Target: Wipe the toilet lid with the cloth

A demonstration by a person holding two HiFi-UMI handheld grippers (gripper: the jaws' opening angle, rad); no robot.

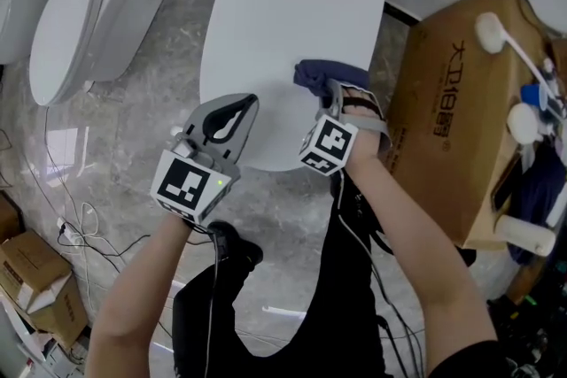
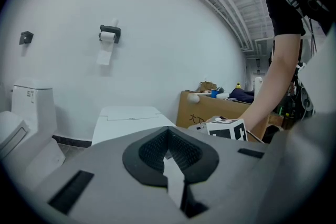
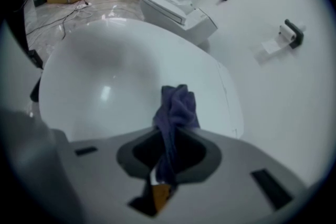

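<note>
Purple cloth (image 3: pixel 177 107), bunched mid-frame on the toilet lid (image 1: pixel 283 13), is pinched by the right gripper (image 1: pixel 335 93), its jaws on a thin fold; dragging could tug it free. Jaws of the left gripper (image 1: pixel 239 109) sit pressed together, empty.

My left gripper (image 2: pixel 169 136) and my right gripper (image 3: pixel 170 136): smooth matt grey plastic shells, with black pads (image 2: pixel 191 152) finely ribbed and rubbery in look. My marker cube (image 1: pixel 191 183): flat black-and-white print with a slight sheen. Cloth (image 3: pixel 178 107): dark blue-violet textile, soft, napped, matt, heavily creased. Toilet lid (image 1: pixel 292 13): white, smooth, glossy, carrying a soft highlight in the right gripper view. Second toilet (image 1: pixel 80 4): the same glossy white. Floor (image 1: pixel 151 111): grey veined stone-look tiles, polished and reflective. Cardboard box (image 1: pixel 452 102): brown, matt, dark print. Wall (image 2: pixel 157 34): white, even, matt. Paper roll (image 2: pixel 106 39): white tissue.
</note>
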